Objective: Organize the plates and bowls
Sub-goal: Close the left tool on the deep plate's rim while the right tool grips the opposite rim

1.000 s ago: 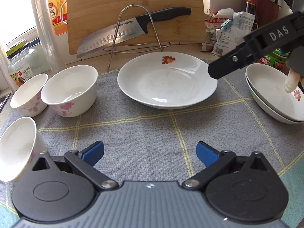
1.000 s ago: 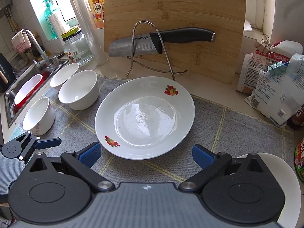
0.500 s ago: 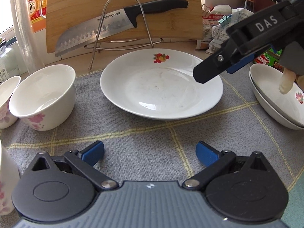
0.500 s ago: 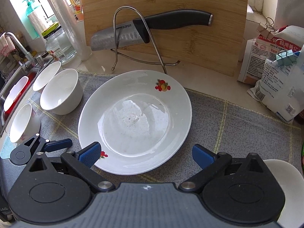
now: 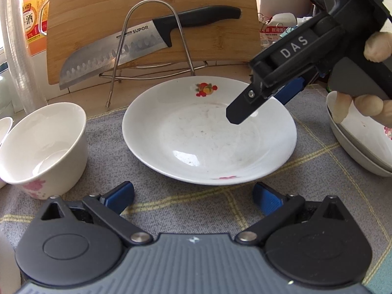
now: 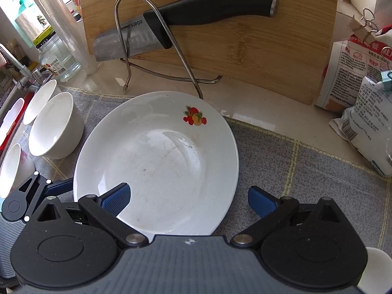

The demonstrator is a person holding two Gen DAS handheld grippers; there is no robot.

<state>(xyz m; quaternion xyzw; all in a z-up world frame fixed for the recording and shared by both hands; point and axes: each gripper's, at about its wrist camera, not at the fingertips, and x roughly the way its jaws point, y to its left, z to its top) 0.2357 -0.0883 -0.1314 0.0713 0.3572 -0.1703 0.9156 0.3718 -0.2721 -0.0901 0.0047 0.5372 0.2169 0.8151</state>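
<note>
Right tool [image 6: 187, 199] hides the plate's [image 6: 156, 152] near rim.

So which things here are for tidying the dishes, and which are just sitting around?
For the job: big white plate with fruit print; white bowl with pink flowers; stacked white plates; both open grippers, left, right.

Just lying about: black-handled knife; bamboo cutting board; glass jar; food bags.

Daylight from a window [image 6: 14, 7] at the left falls across a pale kitchen tabletop [image 6: 264, 112] partly covered by a grey checked cloth [image 6: 294, 171]. A bamboo cutting board [image 6: 245, 49] leans upright at the back behind a wire rack [image 6: 181, 56] holding a knife [image 6: 196, 17]. A sink tap [image 6: 14, 63] stands far left.
</note>
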